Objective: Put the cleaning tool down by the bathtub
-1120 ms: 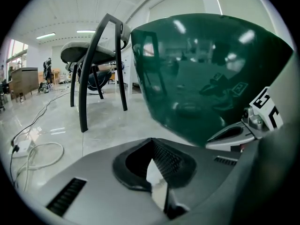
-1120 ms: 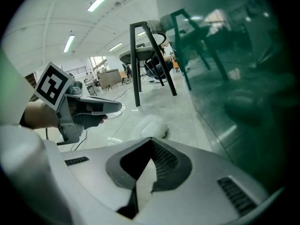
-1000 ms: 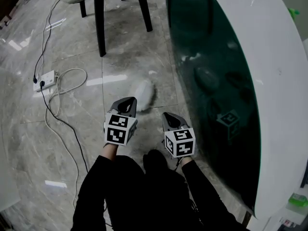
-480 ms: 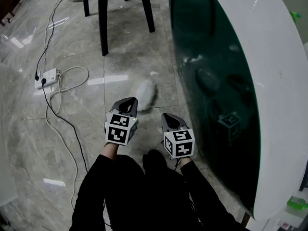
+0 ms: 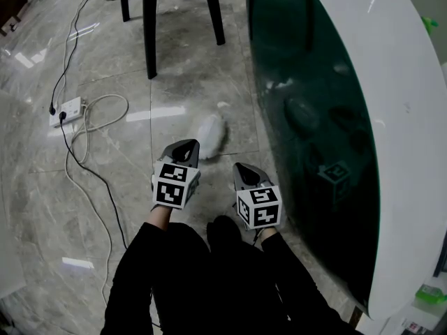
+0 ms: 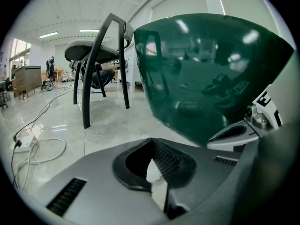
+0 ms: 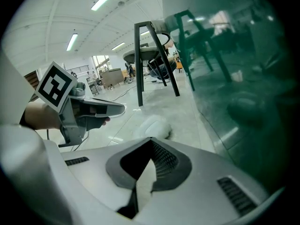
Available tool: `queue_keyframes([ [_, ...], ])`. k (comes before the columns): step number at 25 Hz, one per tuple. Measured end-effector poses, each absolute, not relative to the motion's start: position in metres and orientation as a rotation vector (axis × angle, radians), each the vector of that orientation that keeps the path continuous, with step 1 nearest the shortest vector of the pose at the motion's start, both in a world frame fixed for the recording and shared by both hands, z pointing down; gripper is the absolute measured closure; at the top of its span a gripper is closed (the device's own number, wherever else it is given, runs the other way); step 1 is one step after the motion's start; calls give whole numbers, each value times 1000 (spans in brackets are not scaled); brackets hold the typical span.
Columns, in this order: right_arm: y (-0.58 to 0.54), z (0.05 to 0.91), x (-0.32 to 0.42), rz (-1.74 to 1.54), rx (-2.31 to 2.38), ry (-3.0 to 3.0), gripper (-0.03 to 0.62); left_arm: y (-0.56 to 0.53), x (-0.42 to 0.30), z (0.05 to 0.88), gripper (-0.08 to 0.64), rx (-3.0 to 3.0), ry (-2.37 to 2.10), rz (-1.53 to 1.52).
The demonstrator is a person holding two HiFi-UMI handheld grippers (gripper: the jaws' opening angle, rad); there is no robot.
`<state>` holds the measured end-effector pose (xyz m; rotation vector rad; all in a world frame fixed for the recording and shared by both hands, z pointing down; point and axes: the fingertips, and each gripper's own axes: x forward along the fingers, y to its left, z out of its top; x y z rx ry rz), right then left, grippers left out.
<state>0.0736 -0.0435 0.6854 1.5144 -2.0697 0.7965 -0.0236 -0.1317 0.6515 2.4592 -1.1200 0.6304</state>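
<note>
Left gripper [image 5: 183, 149] and right gripper [image 5: 244, 172]: my fingers pressed together, empty. White cleaning tool [image 5: 210, 134] lies just ahead on the glossy grey marble floor [image 5: 105, 187], beside the green bathtub [image 5: 314, 117]. Chair [image 5: 149, 33] beyond.

Almost nothing is different; only the head view turns a little. The slim black legs of the chair [image 5: 150, 44] now stand slightly more to the right in the picture than one second ago. The white plastic power strip [image 5: 66, 110] lies slightly higher. The small bright green object [image 5: 427, 24] on the white bathtub with the dark green glossy side [image 5: 391, 89] sits a little lower and more to the right. The white light reflection [image 5: 75, 262] on the grey marble floor [image 5: 42, 187] moves slightly up and left.
</note>
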Motion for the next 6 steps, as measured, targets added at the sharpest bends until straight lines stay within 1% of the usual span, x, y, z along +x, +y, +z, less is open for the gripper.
queue_keyframes([
  [6, -47, 686, 77, 791, 1521, -2069, 592, -134, -24, 654, 552, 2455, -1119, 628],
])
